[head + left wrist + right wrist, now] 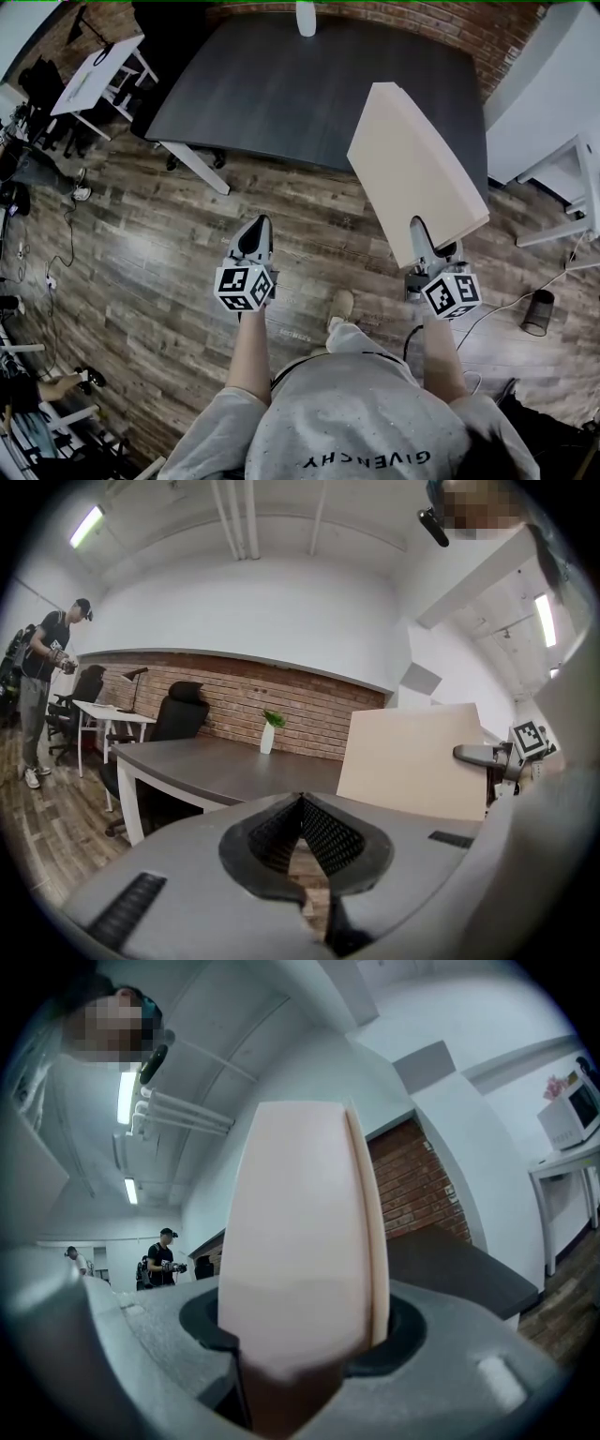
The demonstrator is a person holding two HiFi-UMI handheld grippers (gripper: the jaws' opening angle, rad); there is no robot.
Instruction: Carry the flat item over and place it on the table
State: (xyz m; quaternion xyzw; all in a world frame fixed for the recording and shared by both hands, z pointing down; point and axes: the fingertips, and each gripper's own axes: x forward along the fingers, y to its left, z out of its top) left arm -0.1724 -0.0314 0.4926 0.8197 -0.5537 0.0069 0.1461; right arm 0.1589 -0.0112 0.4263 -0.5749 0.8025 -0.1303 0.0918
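A beige flat board (412, 169) stands nearly on edge in front of me, over the wood floor and the near right corner of the dark grey table (281, 84). My right gripper (427, 239) is shut on the board's lower edge. In the right gripper view the board (300, 1241) fills the gap between the jaws of that gripper (300, 1335). My left gripper (258, 227) hovers over the floor to the left of the board, shut and holding nothing. From the left gripper (302, 803) I see the board (412, 761) at the right, beyond the table (216, 761).
A white vase (306, 17) stands at the table's far edge, against a brick wall. A white desk (98, 61) is at the far left, a white table (562, 159) at the right, and a black bin (537, 312) with cables on the floor. A person (47, 696) stands far left.
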